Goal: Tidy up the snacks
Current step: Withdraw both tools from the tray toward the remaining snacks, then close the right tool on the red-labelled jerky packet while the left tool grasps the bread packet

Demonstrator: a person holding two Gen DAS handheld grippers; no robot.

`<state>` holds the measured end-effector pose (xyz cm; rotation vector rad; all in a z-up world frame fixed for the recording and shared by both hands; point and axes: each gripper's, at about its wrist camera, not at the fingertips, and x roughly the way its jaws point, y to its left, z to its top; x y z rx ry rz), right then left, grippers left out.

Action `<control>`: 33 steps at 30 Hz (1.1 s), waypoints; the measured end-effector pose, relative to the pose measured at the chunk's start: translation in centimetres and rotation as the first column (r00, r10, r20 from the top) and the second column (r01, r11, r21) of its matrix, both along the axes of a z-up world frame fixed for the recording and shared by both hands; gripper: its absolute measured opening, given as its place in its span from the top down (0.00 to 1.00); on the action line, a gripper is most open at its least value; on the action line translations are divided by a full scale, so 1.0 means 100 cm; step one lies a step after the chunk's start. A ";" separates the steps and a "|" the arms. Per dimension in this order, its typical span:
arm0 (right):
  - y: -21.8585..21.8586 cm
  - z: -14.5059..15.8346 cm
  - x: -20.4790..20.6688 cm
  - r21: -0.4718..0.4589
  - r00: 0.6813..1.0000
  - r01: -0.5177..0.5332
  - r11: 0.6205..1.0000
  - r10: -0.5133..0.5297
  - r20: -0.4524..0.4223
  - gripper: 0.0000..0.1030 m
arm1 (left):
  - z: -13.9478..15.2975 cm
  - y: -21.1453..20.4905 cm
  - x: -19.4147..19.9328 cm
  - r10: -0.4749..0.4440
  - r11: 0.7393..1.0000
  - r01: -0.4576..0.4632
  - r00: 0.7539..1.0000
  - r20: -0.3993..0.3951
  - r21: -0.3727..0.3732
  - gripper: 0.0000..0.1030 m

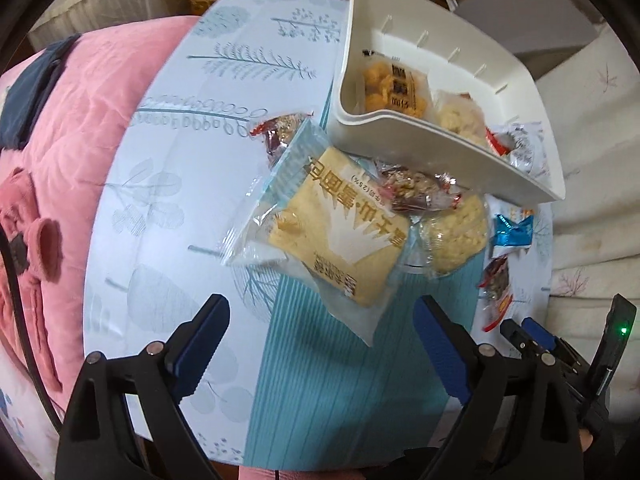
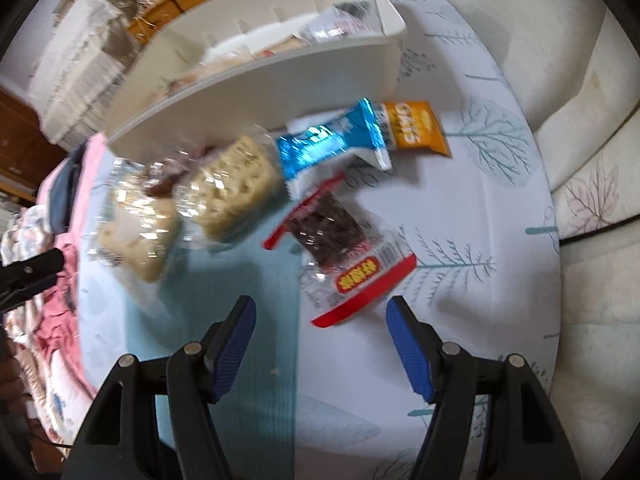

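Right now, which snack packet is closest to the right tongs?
The clear packet with red ends and dark pieces inside. It lies just ahead of the open right tongs; the blue packet and orange packet sit farther back.

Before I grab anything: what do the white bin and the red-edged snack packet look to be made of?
The white bin looks like rigid moulded plastic, matte to semi-gloss: smooth thick walls, a rounded rim and moulded slots along the inner wall. The red-edged snack packet looks like thin clear plastic film, glossy: it crinkles, glints, and shows dark contents through it, with printed red ends.
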<state>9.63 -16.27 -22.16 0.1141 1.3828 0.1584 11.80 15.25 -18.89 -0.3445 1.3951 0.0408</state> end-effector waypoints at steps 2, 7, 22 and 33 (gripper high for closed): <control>0.002 -0.005 0.000 -0.019 1.000 0.018 1.000 -0.018 -0.001 0.34 | -0.009 0.002 0.008 -0.030 1.000 0.030 0.999 -0.017 -0.010 0.06; 0.010 -0.015 0.003 -0.095 0.999 0.047 0.994 -0.046 0.012 0.23 | -0.032 0.000 0.026 -0.102 0.994 0.099 0.992 -0.076 -0.035 0.05; 0.026 -0.037 0.017 -0.143 0.990 0.136 0.980 -0.140 -0.019 0.23 | -0.081 -0.020 0.069 -0.213 0.972 0.228 0.956 -0.203 0.054 0.00; 0.025 -0.053 0.032 -0.171 0.986 0.161 0.972 -0.166 -0.014 0.23 | -0.092 -0.030 0.081 -0.176 0.980 0.191 0.962 -0.206 0.052 0.00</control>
